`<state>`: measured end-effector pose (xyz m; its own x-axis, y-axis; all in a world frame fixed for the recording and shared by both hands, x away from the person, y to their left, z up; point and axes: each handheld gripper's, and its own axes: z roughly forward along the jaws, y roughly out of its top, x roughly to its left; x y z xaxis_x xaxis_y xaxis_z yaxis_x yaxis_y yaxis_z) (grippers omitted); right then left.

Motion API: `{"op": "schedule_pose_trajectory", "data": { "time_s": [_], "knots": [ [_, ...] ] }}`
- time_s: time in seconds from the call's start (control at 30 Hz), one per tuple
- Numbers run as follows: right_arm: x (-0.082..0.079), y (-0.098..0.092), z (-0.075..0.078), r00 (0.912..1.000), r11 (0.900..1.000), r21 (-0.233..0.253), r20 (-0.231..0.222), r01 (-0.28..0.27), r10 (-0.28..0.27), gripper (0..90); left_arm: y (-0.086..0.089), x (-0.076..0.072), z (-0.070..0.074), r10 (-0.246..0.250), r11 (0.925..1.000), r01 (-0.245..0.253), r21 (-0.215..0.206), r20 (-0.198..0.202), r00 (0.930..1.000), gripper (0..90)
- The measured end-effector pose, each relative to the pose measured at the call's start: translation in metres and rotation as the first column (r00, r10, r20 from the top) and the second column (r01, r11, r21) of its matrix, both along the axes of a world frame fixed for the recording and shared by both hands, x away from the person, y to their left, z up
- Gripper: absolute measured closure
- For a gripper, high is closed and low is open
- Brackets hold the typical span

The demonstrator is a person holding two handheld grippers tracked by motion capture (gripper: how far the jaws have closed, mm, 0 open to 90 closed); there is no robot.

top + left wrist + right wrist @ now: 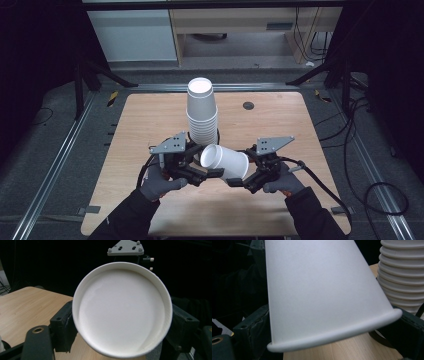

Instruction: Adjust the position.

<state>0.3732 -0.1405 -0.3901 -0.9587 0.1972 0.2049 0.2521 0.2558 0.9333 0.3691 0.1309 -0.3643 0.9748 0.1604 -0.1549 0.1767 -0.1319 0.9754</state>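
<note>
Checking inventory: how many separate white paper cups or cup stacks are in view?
2: one single white paper cup held sideways between the left gripper and right gripper; one upside-down stack of white paper cups on the wooden table behind. Stack's cup count is unclear.

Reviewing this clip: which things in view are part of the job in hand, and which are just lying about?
Part of the job:
- single paper cup, on its side between both tools
- stack of cups, upside down on the table
- left tool
- right tool

Just lying about:
- small dark disc on the table's far side
- cables on the floor
</note>
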Motion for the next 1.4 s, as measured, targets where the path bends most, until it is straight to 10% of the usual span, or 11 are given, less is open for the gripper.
{"op": "schedule_pose_trajectory", "data": {
  "time_s": [1.4],
  "knots": [
    [0.0008,-0.0015,-0.0004,0.9983,0.99,-0.135,0.037,-0.039,0.045,10.0,0.0017,0.0018,-0.0055,-0.006,0.9984,0.007,0.056,-0.019,0.9998,18.8]
  ]
}}
